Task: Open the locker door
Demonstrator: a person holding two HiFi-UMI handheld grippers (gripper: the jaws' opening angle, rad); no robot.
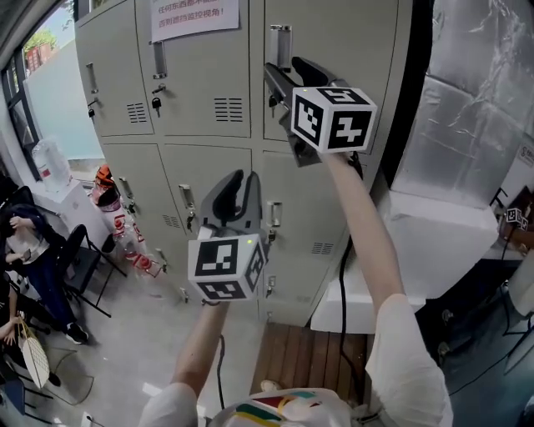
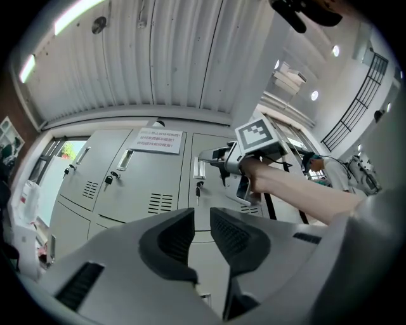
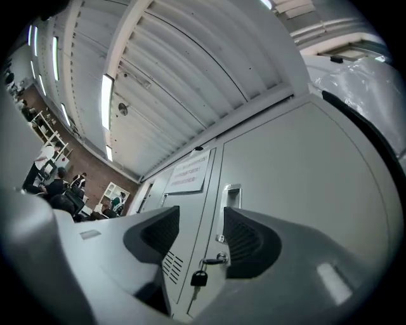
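Observation:
A bank of grey lockers fills the head view. The upper right locker door (image 1: 350, 42) is closed, with a recessed metal handle (image 1: 280, 40) and a key in its lock (image 1: 273, 102). My right gripper (image 1: 284, 72) is held high, open, its tips just in front of that lock with nothing between them. In the right gripper view the handle (image 3: 232, 195) and the keyed lock (image 3: 216, 259) lie straight ahead between the jaws of the gripper (image 3: 202, 219). My left gripper (image 1: 236, 178) is lower, before the lower lockers, open by a narrow gap and empty (image 2: 202, 219).
A paper notice (image 1: 196, 17) hangs on the upper middle locker. White boxes (image 1: 434, 242) and a foil-wrapped bulk (image 1: 476, 92) stand to the right. Seated people and chairs (image 1: 33, 267) are at the left. A wooden board (image 1: 309, 359) lies below.

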